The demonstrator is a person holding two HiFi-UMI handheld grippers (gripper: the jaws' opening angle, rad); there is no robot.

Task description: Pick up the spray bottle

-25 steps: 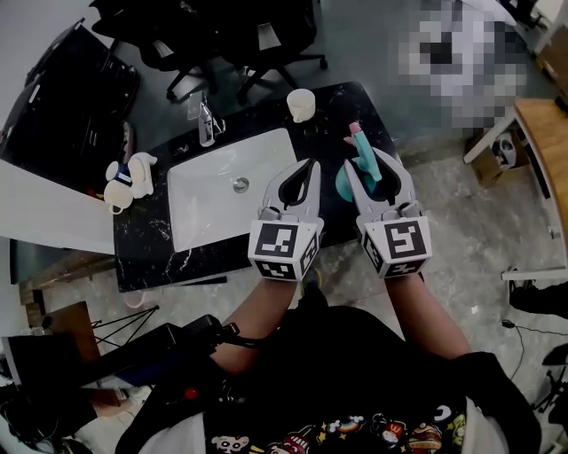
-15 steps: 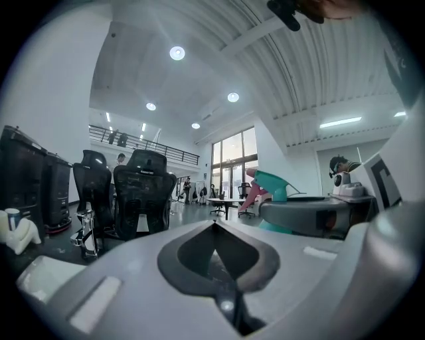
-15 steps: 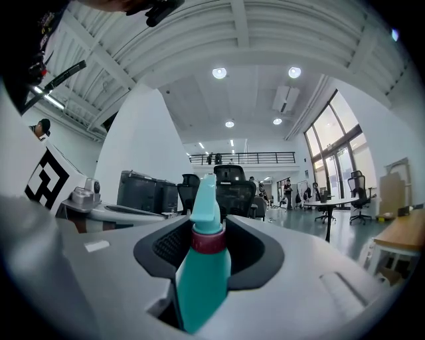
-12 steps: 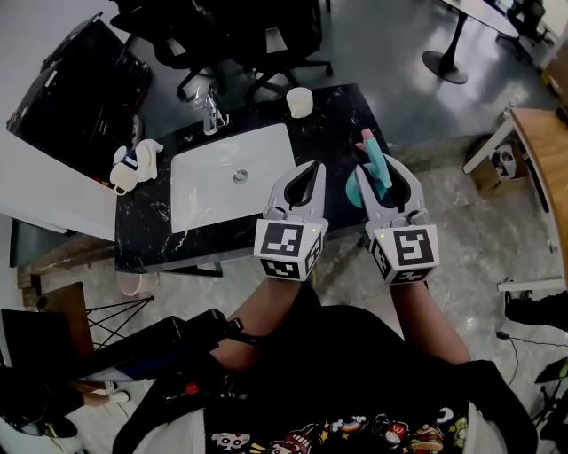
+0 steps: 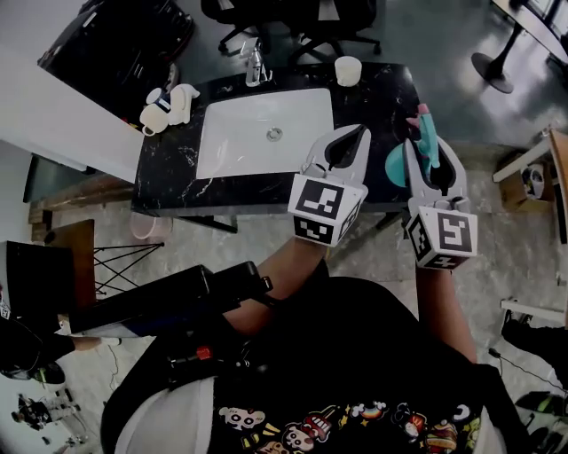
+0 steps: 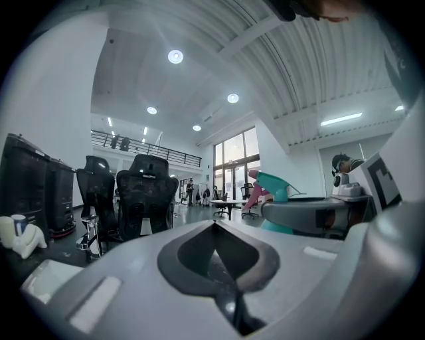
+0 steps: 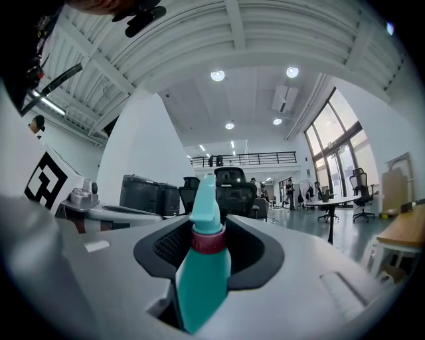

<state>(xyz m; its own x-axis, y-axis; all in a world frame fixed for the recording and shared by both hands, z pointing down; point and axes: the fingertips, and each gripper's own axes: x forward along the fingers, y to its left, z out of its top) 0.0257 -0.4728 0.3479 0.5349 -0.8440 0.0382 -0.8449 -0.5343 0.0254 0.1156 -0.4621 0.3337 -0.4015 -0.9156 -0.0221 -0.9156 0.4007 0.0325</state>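
The teal spray bottle (image 5: 424,142) with a pink nozzle and dark red collar sits clamped in my right gripper (image 5: 428,152), lifted above the right end of the black marble counter (image 5: 169,173). In the right gripper view the spray bottle (image 7: 202,265) stands upright between the jaws, which press on its neck. My left gripper (image 5: 348,142) is shut with nothing in it, held beside the right one over the counter's front edge. From the left gripper view the bottle (image 6: 277,192) shows at the right, behind the other gripper's jaw.
A white sink basin (image 5: 266,133) is set in the counter, with a chrome tap (image 5: 256,62) behind it. A white cup (image 5: 348,70) stands at the back right, and a white plush toy (image 5: 169,105) at the left. Office chairs (image 5: 293,22) stand beyond.
Both grippers, with the bottle in the right one, have come nearer to me and off to the right in view; the counter has slid up and away in the head view.
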